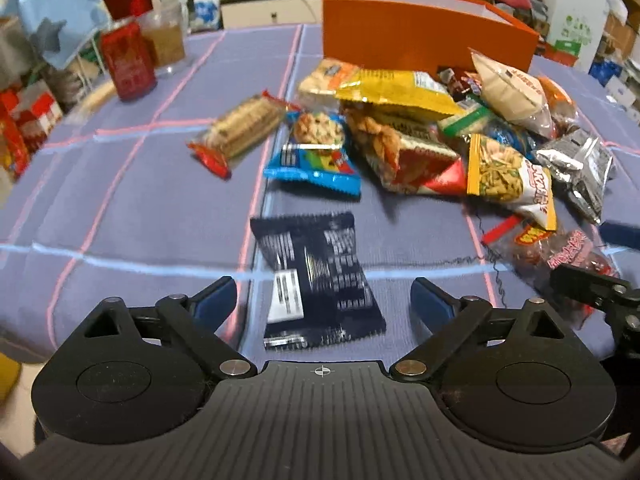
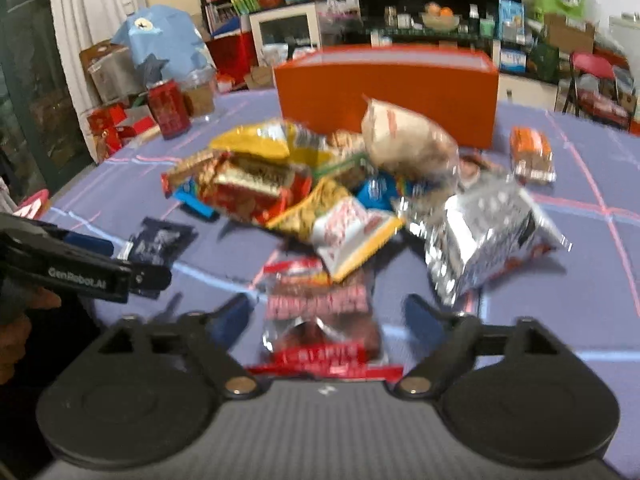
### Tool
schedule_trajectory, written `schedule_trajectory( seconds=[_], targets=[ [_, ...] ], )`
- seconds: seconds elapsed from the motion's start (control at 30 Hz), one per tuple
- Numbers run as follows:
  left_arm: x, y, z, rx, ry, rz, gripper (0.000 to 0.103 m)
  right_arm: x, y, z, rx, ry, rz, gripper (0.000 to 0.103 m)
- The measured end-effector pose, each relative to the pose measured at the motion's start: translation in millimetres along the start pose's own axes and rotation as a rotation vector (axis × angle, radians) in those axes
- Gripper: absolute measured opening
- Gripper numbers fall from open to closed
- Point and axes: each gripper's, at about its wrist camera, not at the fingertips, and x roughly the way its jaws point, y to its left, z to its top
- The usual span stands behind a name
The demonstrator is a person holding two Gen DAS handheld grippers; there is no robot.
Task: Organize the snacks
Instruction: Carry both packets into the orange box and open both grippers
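Note:
A pile of snack packets (image 1: 420, 132) lies on the blue checked tablecloth (image 1: 140, 208) in front of an orange box (image 1: 420, 32). A dark navy packet (image 1: 316, 276) lies flat, apart from the pile. My left gripper (image 1: 322, 286) is open and straddles it, the blue pads clear of its edges. In the right wrist view, a red and clear packet (image 2: 324, 320) lies at the near edge of the pile (image 2: 320, 184). My right gripper (image 2: 328, 308) is open around it, pads not touching. The orange box (image 2: 384, 92) stands behind. The left gripper (image 2: 128, 262) shows at the left.
A red can (image 1: 128, 64) and a glass jar (image 1: 166, 40) stand at the far left of the table. A cracker pack (image 1: 240, 128) and a blue cookie packet (image 1: 316, 148) lie left of the pile. A silver packet (image 2: 488, 236) and an orange packet (image 2: 532, 156) lie on its right.

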Motion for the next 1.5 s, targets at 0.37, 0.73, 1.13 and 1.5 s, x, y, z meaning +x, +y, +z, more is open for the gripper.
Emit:
schedule_trajectory(
  seconds=[0.37, 0.73, 1.13, 1.5],
  targets=[
    [16, 0, 1, -0.017, 0.004, -0.007, 0.034, 21, 2, -8, -0.047, 0.033, -0.007, 0.065],
    [-28, 11, 7, -0.060, -0.100, -0.101, 0.001, -23, -4, -3, 0.090, -0.032, 0.122, 0.058],
    [-34, 13, 82, -0.080, -0.191, -0.181, 0.001, -28, -38, 72, 0.101, -0.211, 0.060, 0.058],
    [45, -1, 233, -0.061, -0.281, -0.187, 0.002, 91, -118, 212, 0.071, -0.256, -0.023, 0.058]
  ],
)
